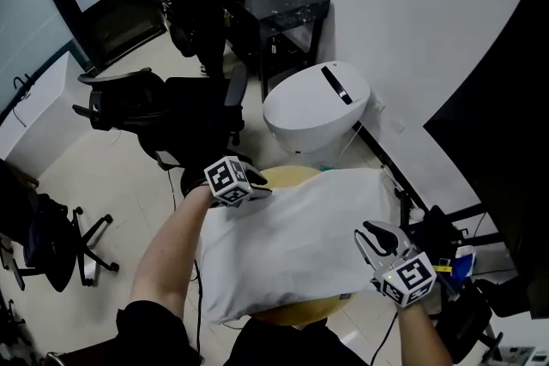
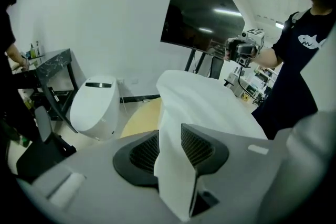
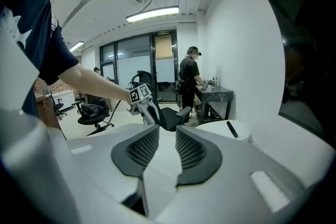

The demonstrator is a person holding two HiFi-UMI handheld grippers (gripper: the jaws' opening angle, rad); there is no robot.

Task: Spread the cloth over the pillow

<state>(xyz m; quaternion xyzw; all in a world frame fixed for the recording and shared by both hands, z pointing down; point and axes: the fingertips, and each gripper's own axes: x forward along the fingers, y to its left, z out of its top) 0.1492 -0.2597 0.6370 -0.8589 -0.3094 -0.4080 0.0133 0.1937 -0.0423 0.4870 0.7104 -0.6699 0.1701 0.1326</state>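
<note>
I am in the laying-down step: the cloth is stretched between my two grippers and not yet let go.

My left gripper (image 2: 169,138) has its jaws closed narrowly on a fold of the plain white fabric cloth (image 1: 292,244), which runs up between the pads at the cloth's far left corner. That bare forearm reaches forward from the lower left, and the gripper tips forward and down over the far left edge of the round yellow surface (image 1: 287,177).

The cloth lies broad and slightly puffed across that surface, covering all but a sliver of the far edge and another of the near edge. I cannot tell the pillow apart beneath it; I judge that it is hidden under the white bulk.

My right gripper (image 3: 167,140) pinches the near right corner, jaws narrow on the fabric, held nearer level and aimed across the cloth towards my left.

Next, I think, both corners must be lowered evenly, kept taut, then released.
</note>
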